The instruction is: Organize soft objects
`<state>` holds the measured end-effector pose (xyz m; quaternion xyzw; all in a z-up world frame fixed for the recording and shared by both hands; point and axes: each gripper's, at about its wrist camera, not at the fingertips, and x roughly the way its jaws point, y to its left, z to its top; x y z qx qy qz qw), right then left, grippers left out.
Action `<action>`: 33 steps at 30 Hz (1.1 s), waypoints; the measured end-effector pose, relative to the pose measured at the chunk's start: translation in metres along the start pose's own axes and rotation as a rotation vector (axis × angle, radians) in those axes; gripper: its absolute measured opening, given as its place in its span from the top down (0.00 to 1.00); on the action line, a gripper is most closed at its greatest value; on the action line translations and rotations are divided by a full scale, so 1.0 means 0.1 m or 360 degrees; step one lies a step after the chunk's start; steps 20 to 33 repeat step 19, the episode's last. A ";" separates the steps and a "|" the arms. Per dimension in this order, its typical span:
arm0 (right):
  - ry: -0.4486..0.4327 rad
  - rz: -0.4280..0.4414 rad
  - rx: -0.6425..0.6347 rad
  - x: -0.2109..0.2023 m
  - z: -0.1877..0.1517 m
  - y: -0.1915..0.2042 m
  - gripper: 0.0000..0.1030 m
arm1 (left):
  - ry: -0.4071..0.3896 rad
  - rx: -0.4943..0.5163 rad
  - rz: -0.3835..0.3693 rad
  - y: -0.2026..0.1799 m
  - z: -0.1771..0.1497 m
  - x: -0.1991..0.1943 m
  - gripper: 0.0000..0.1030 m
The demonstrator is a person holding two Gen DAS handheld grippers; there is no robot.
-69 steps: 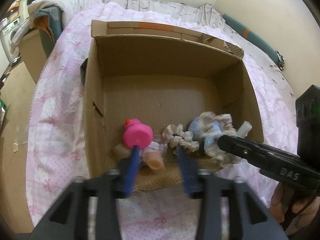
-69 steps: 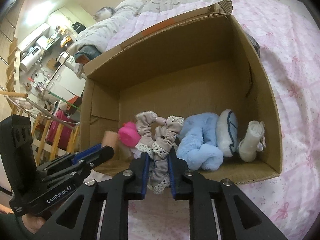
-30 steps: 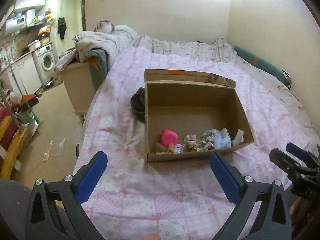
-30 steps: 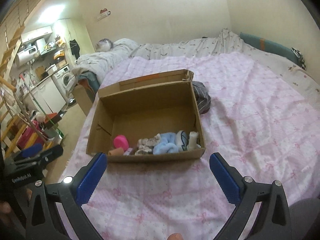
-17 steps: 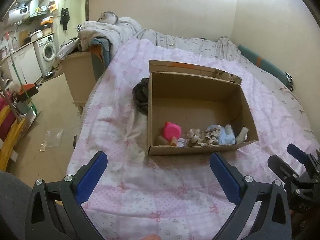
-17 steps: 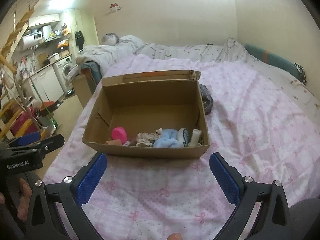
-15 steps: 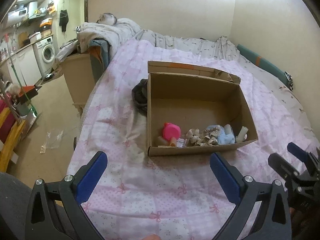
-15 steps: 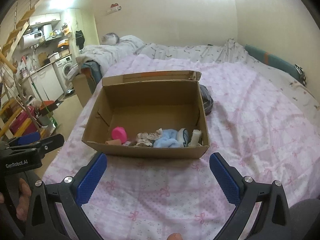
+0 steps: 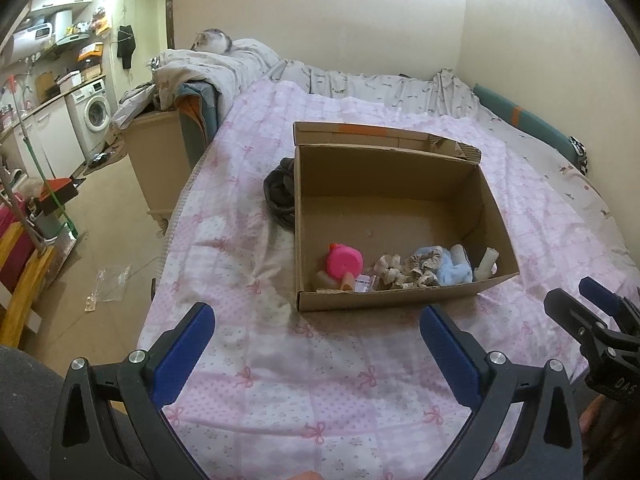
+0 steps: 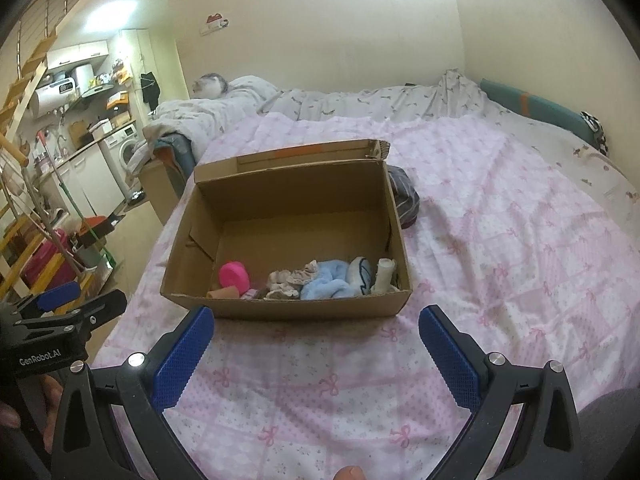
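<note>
Both grippers hang back over the near end of the bed [image 10: 500,216], fingers spread wide and holding nothing: the left gripper [image 9: 316,344] and the right gripper [image 10: 316,340] are well clear of the box [image 10: 288,312]. The soft things lie in a row along the box's near wall: a pink toy [image 10: 234,276], frilly scrunchies [image 10: 290,280], a blue plush [image 10: 330,282] and a white roll [image 10: 386,274].

There is little risk just now. If a gripper goes back in, I'd worry about the near wall: a finger catching the rim could drag the light box across the quilt. A dark bundle [image 10: 404,196] lies beside the box and may have been missed.
</note>
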<state>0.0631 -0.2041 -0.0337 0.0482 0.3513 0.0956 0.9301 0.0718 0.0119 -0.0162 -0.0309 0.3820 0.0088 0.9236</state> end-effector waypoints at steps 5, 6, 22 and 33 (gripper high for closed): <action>-0.0003 -0.0003 -0.0004 0.00 0.00 0.00 0.00 | -0.0003 -0.0002 -0.0002 0.00 0.00 0.00 0.01; -0.0003 -0.0006 -0.0008 0.00 0.00 0.00 0.00 | -0.0003 -0.0003 -0.0002 0.00 0.00 0.00 0.01; 0.0005 -0.0012 -0.0007 0.00 0.01 0.01 0.00 | -0.0004 0.0005 -0.0003 0.00 0.00 0.00 0.01; 0.0005 -0.0012 -0.0007 0.00 0.01 0.01 0.00 | -0.0004 0.0005 -0.0003 0.00 0.00 0.00 0.01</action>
